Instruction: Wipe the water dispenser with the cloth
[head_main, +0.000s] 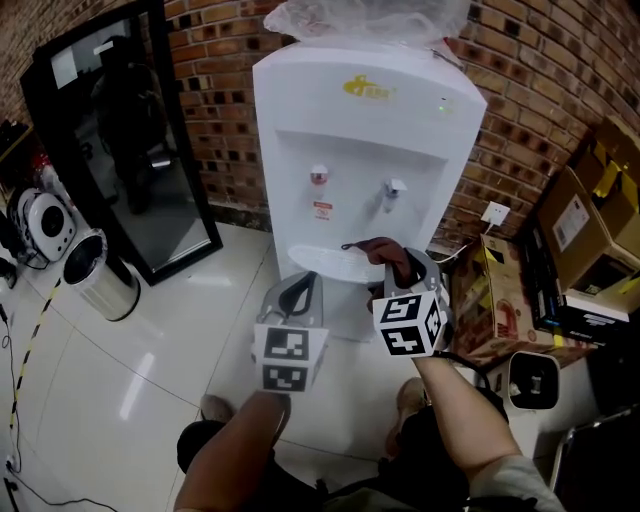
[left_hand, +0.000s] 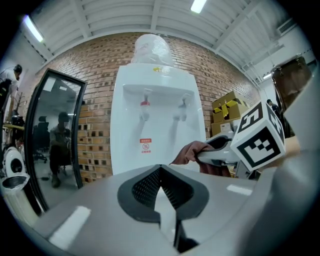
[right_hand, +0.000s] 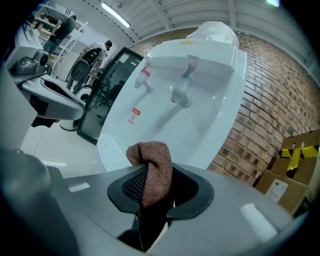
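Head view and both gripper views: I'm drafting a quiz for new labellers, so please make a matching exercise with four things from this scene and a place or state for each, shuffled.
Things
1. cloth
2. left gripper
3. water dispenser
4. metal bin

Places or states
A. white, standing against the brick wall
B. on the floor, left of the water dispenser
C. brown, clamped in the right gripper
D. jaws together, nothing between them

Pairs: 1-C, 2-D, 3-A, 4-B
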